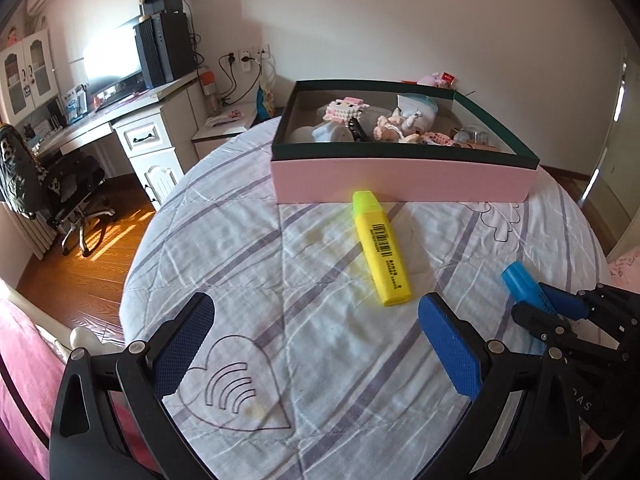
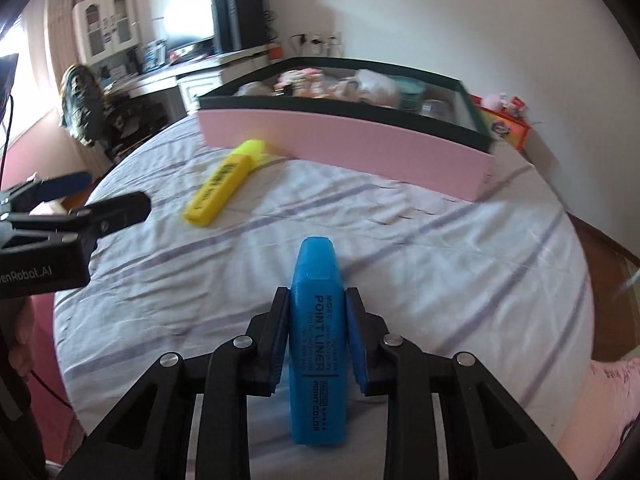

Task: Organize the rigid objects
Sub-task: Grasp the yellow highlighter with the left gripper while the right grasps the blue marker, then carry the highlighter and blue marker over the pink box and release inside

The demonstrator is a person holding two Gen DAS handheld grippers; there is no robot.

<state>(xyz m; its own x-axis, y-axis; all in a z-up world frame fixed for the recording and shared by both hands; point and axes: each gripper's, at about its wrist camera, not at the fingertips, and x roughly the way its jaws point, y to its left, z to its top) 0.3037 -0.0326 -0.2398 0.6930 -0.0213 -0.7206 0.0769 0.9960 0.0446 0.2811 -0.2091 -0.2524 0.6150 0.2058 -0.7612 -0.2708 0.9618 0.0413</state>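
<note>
The blue highlighter (image 2: 318, 344) sits clenched in the right claw (image 2: 317, 300), long axis along the fingers, cap pointing toward the pink box (image 2: 348, 144). The left claw (image 1: 316, 320) hangs released over the striped bed (image 1: 320, 380); the yellow highlighter (image 1: 382, 248) lies there, cap toward the box.

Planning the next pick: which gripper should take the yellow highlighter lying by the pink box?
Left. The left gripper is open and empty, with the yellow highlighter just ahead of its fingers. The right gripper is shut on the blue highlighter.
</note>
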